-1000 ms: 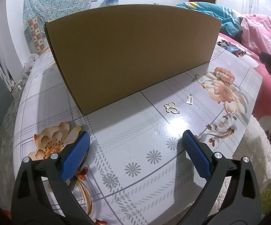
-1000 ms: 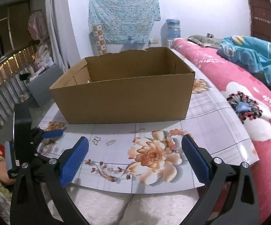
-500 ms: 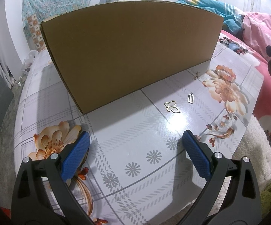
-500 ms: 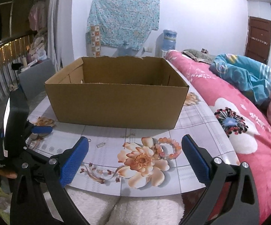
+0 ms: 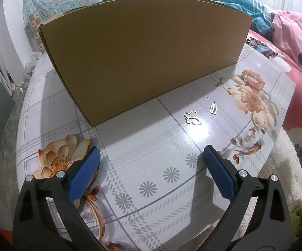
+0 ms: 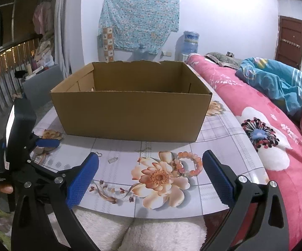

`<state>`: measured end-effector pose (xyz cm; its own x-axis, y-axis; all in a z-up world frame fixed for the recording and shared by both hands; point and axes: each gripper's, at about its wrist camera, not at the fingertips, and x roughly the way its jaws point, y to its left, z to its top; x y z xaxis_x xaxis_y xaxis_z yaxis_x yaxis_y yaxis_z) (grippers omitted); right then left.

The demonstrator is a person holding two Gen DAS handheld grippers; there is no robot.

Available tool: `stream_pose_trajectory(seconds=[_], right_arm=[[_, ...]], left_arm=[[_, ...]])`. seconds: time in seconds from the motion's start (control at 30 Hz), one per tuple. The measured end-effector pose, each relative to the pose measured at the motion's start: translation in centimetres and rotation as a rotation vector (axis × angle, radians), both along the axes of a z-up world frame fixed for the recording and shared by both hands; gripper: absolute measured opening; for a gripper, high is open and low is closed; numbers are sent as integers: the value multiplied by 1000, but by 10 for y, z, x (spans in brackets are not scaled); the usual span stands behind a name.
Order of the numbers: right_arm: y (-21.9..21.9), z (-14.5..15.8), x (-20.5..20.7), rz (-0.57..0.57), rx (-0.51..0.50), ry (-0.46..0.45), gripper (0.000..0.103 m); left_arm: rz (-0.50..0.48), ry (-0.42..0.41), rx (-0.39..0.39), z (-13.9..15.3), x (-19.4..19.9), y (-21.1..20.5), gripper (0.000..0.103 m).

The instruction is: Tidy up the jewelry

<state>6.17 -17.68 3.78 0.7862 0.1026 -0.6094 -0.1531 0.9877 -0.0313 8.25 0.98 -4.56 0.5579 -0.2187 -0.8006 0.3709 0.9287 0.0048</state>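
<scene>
Left gripper (image 5: 151, 156), right gripper (image 6: 150, 163): both wide apart, empty. Bead bracelet (image 6: 189, 164) at right gripper's 12 o'clock; cardboard box (image 6: 130, 113) beyond.

A tall box (image 5: 146, 58) walls off the table's (image 5: 151, 156) far side — bare tabletop lies open before both spread grippers, broken only by a butterfly charm (image 5: 191, 117), a tag (image 5: 213, 108) and a bracelet (image 6: 189, 164) — bed (image 6: 276, 146) alongside.

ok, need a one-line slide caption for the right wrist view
Open right gripper hovers at the table edge before a bead bracelet, small charm and open cardboard box.
</scene>
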Motion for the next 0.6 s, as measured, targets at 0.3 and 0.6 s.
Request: stream_pose_trajectory(seconds=[0.3, 0.6], right_arm=[[-1, 1, 0, 11, 3, 2, 97], [1, 1, -1, 18, -1, 3, 97]], left_arm=[[18, 7, 1, -1, 1, -2, 95], [26, 26, 6, 0, 4, -5, 95]])
